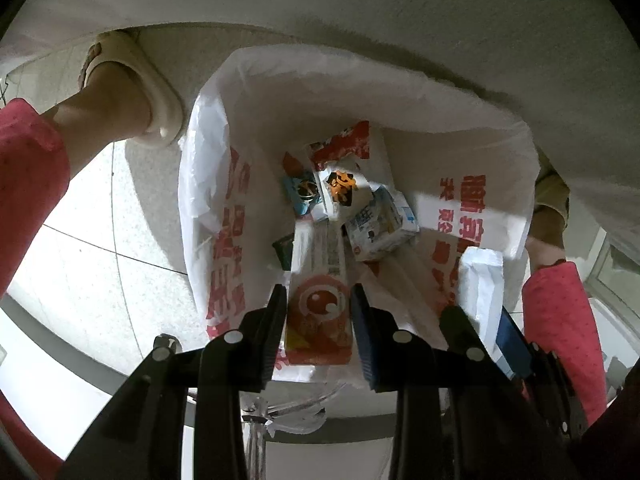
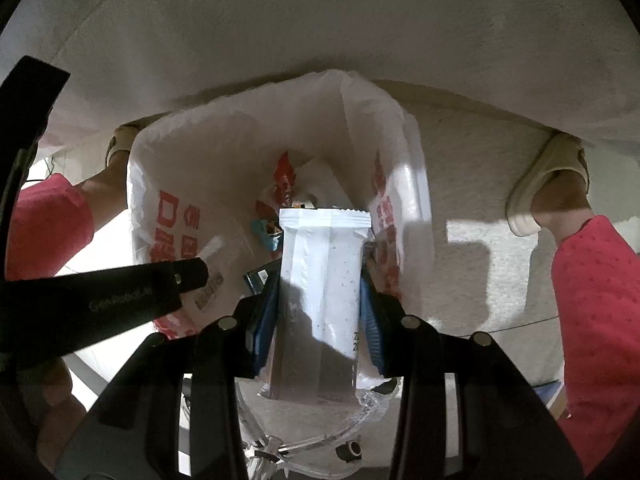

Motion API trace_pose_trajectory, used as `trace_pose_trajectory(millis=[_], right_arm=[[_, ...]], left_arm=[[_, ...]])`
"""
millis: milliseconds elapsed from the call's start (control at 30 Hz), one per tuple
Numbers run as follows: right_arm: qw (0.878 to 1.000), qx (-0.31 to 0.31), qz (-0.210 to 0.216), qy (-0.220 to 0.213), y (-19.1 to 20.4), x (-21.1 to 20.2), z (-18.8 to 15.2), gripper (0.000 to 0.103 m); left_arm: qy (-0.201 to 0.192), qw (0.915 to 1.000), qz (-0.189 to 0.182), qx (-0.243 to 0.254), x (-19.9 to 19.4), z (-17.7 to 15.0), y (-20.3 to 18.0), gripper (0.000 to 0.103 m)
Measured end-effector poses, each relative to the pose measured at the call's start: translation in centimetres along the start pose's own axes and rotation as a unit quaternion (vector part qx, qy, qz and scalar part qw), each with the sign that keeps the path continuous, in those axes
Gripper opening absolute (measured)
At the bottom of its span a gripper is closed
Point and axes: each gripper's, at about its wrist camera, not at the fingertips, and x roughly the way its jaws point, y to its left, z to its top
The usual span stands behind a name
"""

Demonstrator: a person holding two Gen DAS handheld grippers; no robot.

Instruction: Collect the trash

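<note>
A: Over the open mouth of the white plastic bag (image 1: 280, 92), both grippers point down. Left to right, quick. Left side of the left wrist view?

B: Person's foot in a cream slipper (image 1: 136, 88), pink trouser leg, tiled floor. Not trash. Moving on.

A: Left gripper (image 1: 320, 316)?

B: Clenched on an orange and white snack wrapper (image 1: 318, 312), pads pressing both long edges. Wrapper hangs above the bag's opening, not yet dropped.

A: Already in the bag?

B: Several pieces at the bottom: a red wrapper (image 1: 344, 144), a blue wrapper (image 1: 300, 192), a blue and white carton (image 1: 380, 224), a dark packet (image 1: 284, 248). So part of the collecting looks done.

A: Right gripper (image 2: 320, 304)?

B: Grasping a white speckled wrapper (image 2: 324, 264), upright between the blue pads, sealed end toward the bag. Also above the opening, unreleased. Same bag in that view (image 2: 192, 160), red print on its sides.

A: Farther right?

B: Other slipper (image 2: 548, 184), pink leg, grey rug. No loose trash visible on the floor there.

A: Progress call?

B: Late stage, I'd judge. Two wrappers left to let go into the bag. Whether more trash waits outside these views, can't tell. Something clear and crinkly shows under the grippers, too unclear to name.
</note>
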Motion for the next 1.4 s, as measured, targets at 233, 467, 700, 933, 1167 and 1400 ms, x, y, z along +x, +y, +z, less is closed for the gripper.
trace_pose_trajectory(millis=[233, 467, 700, 933, 1167, 1400], right_arm=[[1.0, -0.013, -0.005, 0.003, 0.8, 0.4, 0.1, 0.039], [1.0, -0.009, -0.006, 0.006, 0.7, 0.5, 0.0, 0.046], [1.0, -0.003, -0.016, -0.004, 0.0, -1.1, -0.2, 0.056], [0.999, 0.012, -0.035, -0.034, -1.1, -4.4, -0.8, 0.06], [0.996, 0.007, -0.046, -0.081, -0.2, -8.6, -1.8, 0.07], [0.991, -0.001, -0.064, -0.117, 0.3, -12.6, -3.9, 0.071]], left_arm=[[0.002, 0.9998, 0.016, 0.009, 0.3, -0.1, -0.1, 0.034], [0.001, 0.9995, 0.031, 0.004, 0.3, -0.4, 0.2, 0.047], [-0.021, 0.9987, 0.043, 0.016, -1.3, -1.2, 0.4, 0.062], [-0.064, 0.9961, 0.052, 0.032, -4.2, -2.7, 0.7, 0.074], [-0.107, 0.9909, 0.063, 0.051, -6.8, -5.2, 0.2, 0.074], [-0.149, 0.9846, 0.063, 0.066, -10.0, -8.2, -0.3, 0.074]])
